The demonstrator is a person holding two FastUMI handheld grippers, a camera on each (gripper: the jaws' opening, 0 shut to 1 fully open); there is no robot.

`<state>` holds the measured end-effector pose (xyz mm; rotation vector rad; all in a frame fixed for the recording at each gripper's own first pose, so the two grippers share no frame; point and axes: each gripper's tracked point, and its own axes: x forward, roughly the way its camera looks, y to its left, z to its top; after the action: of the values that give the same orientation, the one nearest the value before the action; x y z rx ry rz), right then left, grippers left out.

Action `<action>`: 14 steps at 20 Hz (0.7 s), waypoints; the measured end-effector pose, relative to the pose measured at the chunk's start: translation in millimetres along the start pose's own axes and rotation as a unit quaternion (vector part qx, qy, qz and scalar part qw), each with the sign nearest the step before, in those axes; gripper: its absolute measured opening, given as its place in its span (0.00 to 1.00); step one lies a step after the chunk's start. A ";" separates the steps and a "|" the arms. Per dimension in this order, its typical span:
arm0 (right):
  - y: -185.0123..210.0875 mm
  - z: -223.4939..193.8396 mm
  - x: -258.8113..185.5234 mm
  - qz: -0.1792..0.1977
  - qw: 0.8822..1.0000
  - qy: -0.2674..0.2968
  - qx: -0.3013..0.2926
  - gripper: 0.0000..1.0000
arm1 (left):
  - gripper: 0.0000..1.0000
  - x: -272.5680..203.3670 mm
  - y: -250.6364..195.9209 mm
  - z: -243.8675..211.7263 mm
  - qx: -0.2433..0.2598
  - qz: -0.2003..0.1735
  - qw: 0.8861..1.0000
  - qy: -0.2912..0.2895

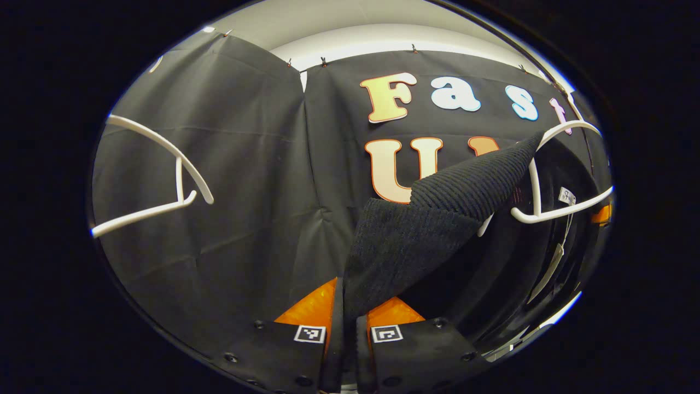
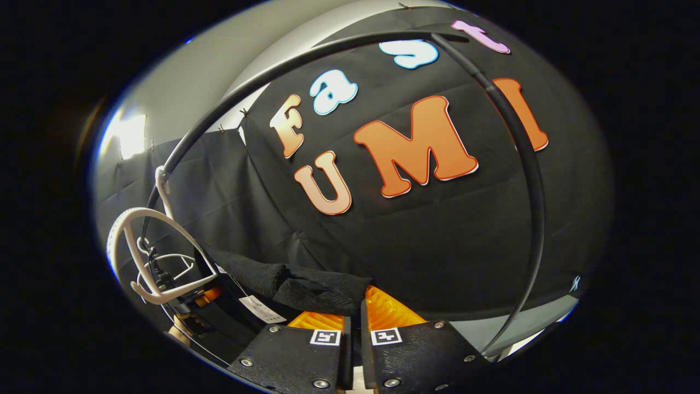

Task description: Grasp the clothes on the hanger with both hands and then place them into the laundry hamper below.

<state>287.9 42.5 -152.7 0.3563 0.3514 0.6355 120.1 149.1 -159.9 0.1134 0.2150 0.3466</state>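
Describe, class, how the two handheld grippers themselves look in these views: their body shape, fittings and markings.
The left gripper and the right gripper look alike: each has two flat, matte black plates, fastened with round screws, narrowing toward the jaws. Each plate carries one small square black-and-white marker near its inner edge. No cables or sleeves are visible.

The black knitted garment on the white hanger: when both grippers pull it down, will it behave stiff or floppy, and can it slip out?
Probably floppy: the black garment folds and drapes from the white hanger down to the left gripper. Its ribbed knit looks rough, so slipping seems unlikely. It may catch on the hanger, because one corner is hooked over its end. The right gripper pinches another bunched fold.
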 end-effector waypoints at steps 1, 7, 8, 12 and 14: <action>-1.4 -5.1 1.0 -0.002 1.000 0.002 0.007 0.06 | 0.16 -2.0 -1.3 -4.6 0.002 -0.002 1.000 0.002; -3.1 -59.7 7.3 -0.013 0.999 0.041 0.016 0.06 | 0.16 -19.6 -8.4 -42.7 0.026 -0.009 0.999 0.031; -3.1 -69.1 8.9 -0.015 0.999 0.047 0.020 0.06 | 0.16 -20.5 -8.9 -49.7 0.029 -0.009 0.999 0.037; -3.7 -105.7 7.5 -0.024 0.997 0.069 0.031 0.06 | 0.16 -32.3 -5.0 -84.6 0.031 -0.006 0.997 0.073; -8.4 -123.9 5.2 -0.036 0.996 0.082 0.026 0.06 | 0.17 -38.1 -4.2 -97.4 0.027 -0.008 0.996 0.083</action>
<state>243.9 65.8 -266.6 0.3411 0.5365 0.5861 64.3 139.0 -247.9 0.1357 0.3901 0.3354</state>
